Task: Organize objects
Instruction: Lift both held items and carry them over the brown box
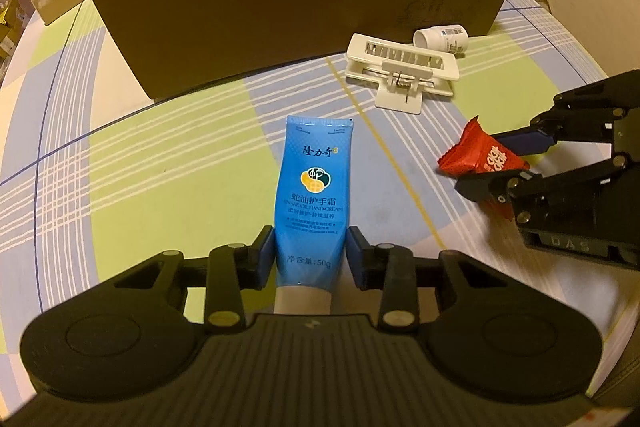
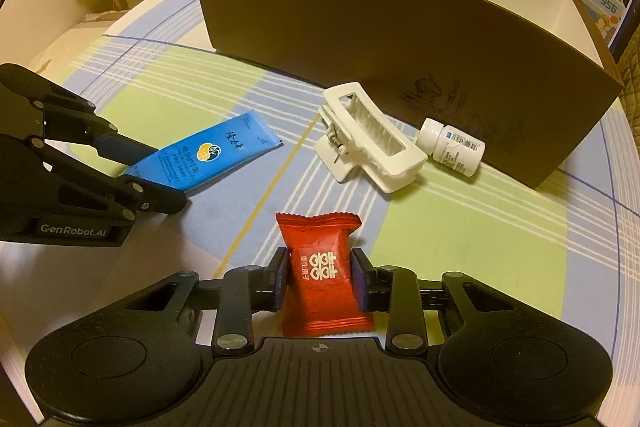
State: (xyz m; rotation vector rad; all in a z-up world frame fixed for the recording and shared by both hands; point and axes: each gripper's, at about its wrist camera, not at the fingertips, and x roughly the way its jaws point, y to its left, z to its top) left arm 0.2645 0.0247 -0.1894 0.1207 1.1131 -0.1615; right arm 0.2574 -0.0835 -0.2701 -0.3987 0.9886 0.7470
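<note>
A big brown cardboard box (image 2: 400,27) stands open at the worktop's (image 2: 460,227) far side. Before it lie a white hair claw clip (image 2: 366,143) and a small white pill bottle (image 2: 452,146). The left gripper (image 1: 310,253) has its jaws clamped on the blue hand cream tube (image 1: 314,195); the right gripper (image 2: 320,285) pinches a red candy packet (image 2: 324,275).

The hand cream tube (image 1: 310,203) lies on the tablecloth (image 1: 160,155) before the cardboard box (image 1: 304,15); the candy packet (image 2: 326,275) lies to its right; the hair claw clip (image 2: 366,143) sits behind them, left of the pill bottle (image 2: 452,146), beside the box wall.
</note>
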